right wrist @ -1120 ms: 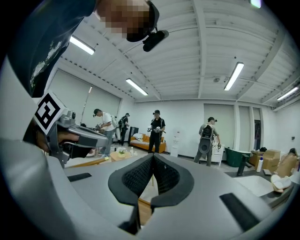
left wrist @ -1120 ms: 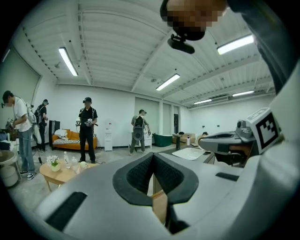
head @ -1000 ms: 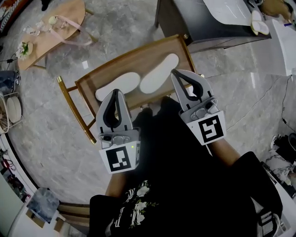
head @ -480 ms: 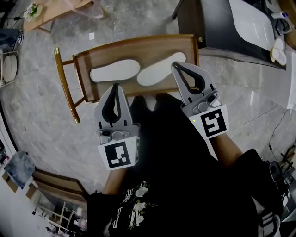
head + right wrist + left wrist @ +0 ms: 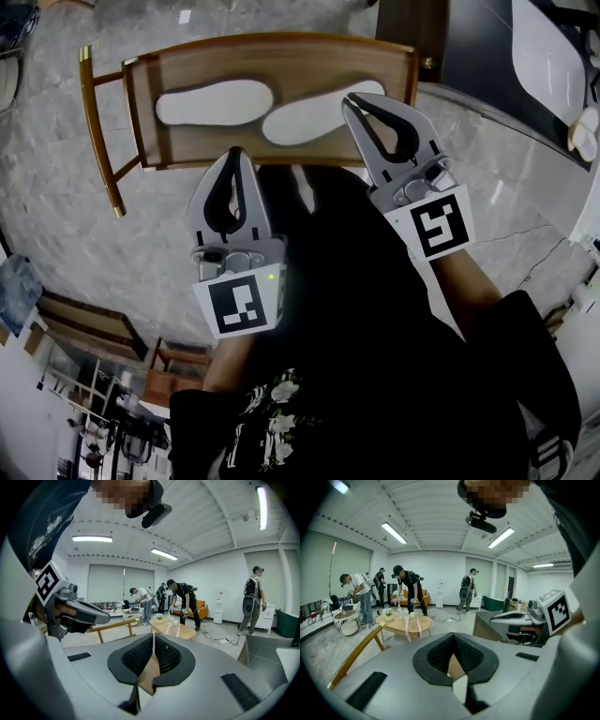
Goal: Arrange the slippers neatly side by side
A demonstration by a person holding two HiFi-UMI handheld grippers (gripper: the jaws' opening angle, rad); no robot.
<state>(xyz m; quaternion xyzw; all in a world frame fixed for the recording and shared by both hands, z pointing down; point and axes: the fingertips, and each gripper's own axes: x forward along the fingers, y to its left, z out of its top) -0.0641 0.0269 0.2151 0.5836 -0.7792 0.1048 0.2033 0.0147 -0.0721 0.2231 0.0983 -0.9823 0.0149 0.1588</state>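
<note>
At 12 o'clock in the head view, a wooden table [image 5: 281,58] on a grey marble floor [image 5: 56,216]. On it, first slipper [image 5: 214,100] at 11 o'clock and second slipper [image 5: 300,122] nearer 12, both white, both laid lengthwise along the tabletop. Inner ends close together but apart. Not parallel: second slipper tilted, its outer end rising toward 1 o'clock.

Left tongs [image 5: 235,153] at 6 o'clock from the first slipper, tips at the table's near edge, pointing toward 12. Jaws pressed fully together, nothing gripped. Same in the left gripper view, with only a wedge of tabletop wood and a sliver of white beyond the closed pads.

Right tongs [image 5: 348,97] at 1 o'clock, tips overlapping the second slipper's outer end in the head view; contact impossible to tell. Likewise closed all the way and empty, with wood showing past the pads in the right gripper view.

Dark cabinet [image 5: 412,23] at 1 o'clock beyond the table. Farther back in both gripper views, a round coffee table [image 5: 401,623] and several standing people [image 5: 410,585].
</note>
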